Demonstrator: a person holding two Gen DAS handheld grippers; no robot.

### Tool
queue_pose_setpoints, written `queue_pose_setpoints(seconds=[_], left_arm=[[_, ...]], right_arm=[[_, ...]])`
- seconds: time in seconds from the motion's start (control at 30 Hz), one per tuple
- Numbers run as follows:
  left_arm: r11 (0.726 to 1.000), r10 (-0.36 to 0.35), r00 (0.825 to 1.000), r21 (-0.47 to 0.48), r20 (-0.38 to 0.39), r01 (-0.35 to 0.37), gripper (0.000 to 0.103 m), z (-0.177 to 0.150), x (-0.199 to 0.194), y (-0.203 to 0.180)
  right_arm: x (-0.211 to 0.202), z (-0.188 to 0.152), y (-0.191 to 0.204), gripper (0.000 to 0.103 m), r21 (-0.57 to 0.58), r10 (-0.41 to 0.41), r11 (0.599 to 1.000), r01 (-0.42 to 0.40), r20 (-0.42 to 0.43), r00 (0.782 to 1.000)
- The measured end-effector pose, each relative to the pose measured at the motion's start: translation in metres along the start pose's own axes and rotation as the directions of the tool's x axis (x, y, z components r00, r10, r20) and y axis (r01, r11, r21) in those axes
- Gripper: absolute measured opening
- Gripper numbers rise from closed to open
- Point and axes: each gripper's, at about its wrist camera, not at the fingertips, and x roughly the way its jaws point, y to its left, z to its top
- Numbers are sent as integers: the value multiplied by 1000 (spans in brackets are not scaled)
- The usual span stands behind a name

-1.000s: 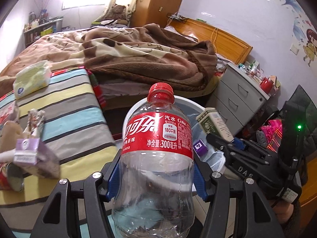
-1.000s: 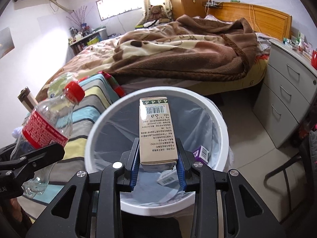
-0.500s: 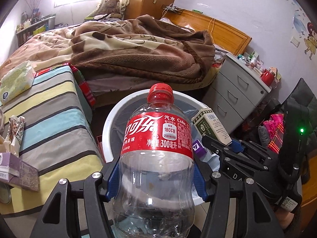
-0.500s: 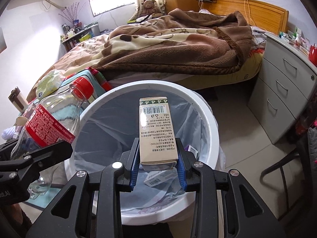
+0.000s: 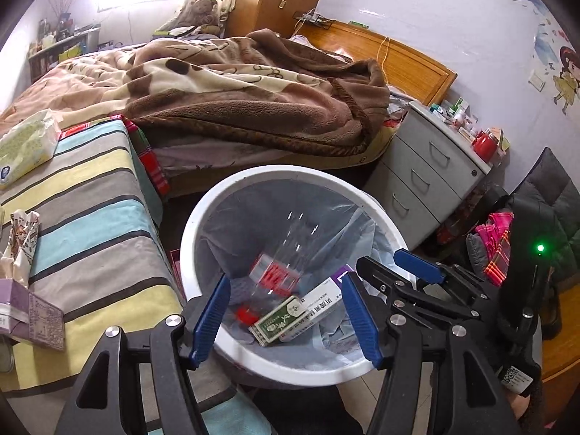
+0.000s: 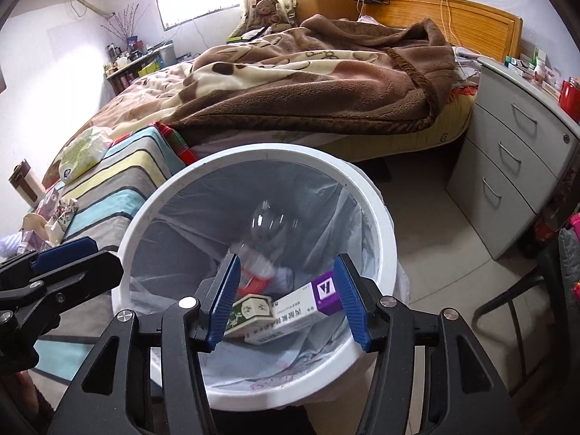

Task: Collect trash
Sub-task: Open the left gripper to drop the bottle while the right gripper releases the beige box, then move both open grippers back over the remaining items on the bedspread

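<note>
While bottle [image 5: 279, 253] falls, striped bench [image 5: 83, 224] flanks the bin [image 5: 203, 217].

The white bin [image 6: 377, 217] is showing smooth, slightly glossy plastic at its rim, and a thin, crinkled, translucent plastic liner [image 6: 337, 224] is catching light inside it. A clear, shiny plastic bottle [image 5: 286, 250] with a glossy red label is lying blurred among matt cardboard boxes [image 6: 304, 308]. The blanket [image 6: 326, 83] on the bed is looking like thick, fuzzy brown fleece, while the striped cloth [image 5: 83, 217] is appearing flat and woven. The headboard [image 5: 409, 61] is gleaming as varnished wood. The drawer cabinet [image 6: 514, 166] is looking smooth, grey and matt, with metal handles.
</note>
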Motion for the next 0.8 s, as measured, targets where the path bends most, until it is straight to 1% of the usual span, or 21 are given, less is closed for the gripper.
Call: queue_pose_setpoints(seconds=[0.07, 0.3, 0.4, 0.5, 0.6, 0.73, 0.8], left_arm=[[1000, 1, 1000, -1, 5, -1, 64, -1, -4, 1], [999, 50, 998, -16, 31, -50, 64, -8, -26, 13], [998, 48, 998, -37, 43, -47, 64, -13, -36, 22], [996, 86, 994, -28, 64, -85, 64, -17, -49, 26], [993, 113, 990, -43, 86, -110, 64, -22, -63, 34], [990, 131, 986, -62, 107, -125, 64, -28, -79, 46], [987, 157, 980, -64, 119, -151, 64, -32, -86, 50]], right_arm=[[-3, 0, 2, 55, 2, 6, 1000, -6, 10, 1000], [-12, 1, 15, 55, -8, 28, 1000, -28, 42, 999], [-16, 1, 23, 55, -16, 40, 999, -39, 52, 998], [-19, 0, 30, 55, -22, 57, 998, -56, 64, 996], [-22, -1, 39, 55, -35, 75, 997, -73, 74, 994], [-23, -2, 49, 56, -54, 94, 995, -90, 78, 993], [-24, -3, 55, 56, -61, 105, 993, -100, 81, 991]])
